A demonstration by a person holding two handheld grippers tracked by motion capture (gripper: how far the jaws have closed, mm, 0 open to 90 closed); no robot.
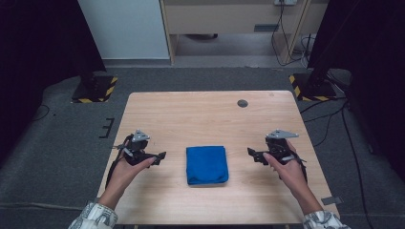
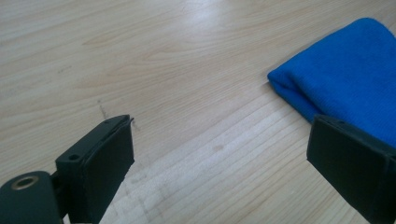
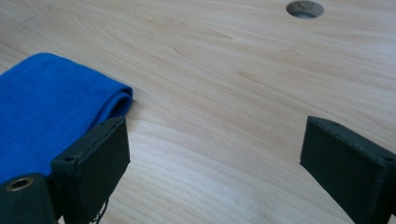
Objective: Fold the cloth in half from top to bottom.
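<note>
Your folded blue cloth (image 1: 206, 164) is lying flat on the wooden table (image 1: 200, 114), roughly centred between the left and right edges and closer to the near edge than the far one. It's folded into a compact rectangle, rounded fold edge facing you.

You're holding the left gripper (image 1: 161, 155) just left of the cloth, jaws pointing at it, not touching. In the left gripper view the jaws are standing wide apart, nothing between them but bare tabletop (image 2: 187, 93); the cloth's corner (image 2: 345, 79) is sitting behind the right-hand jaw.

You're holding the right gripper (image 1: 250, 152) just right of the cloth, jaws also aimed inward, a small gap to the fabric. In the right gripper view the jaws are spread wide too, gripping nothing; the cloth's folded edge (image 3: 51, 112) is showing past the left-hand jaw.

Both grippers are sitting about level with each other, well in from the table's left and right edges. Your hands are wrapping the grips, forearms coming in over the near edge.

A round cable hole (image 1: 242, 103) is sitting near the far edge, toward the far right corner; it's also visible in the right gripper view (image 3: 305, 8).
</note>
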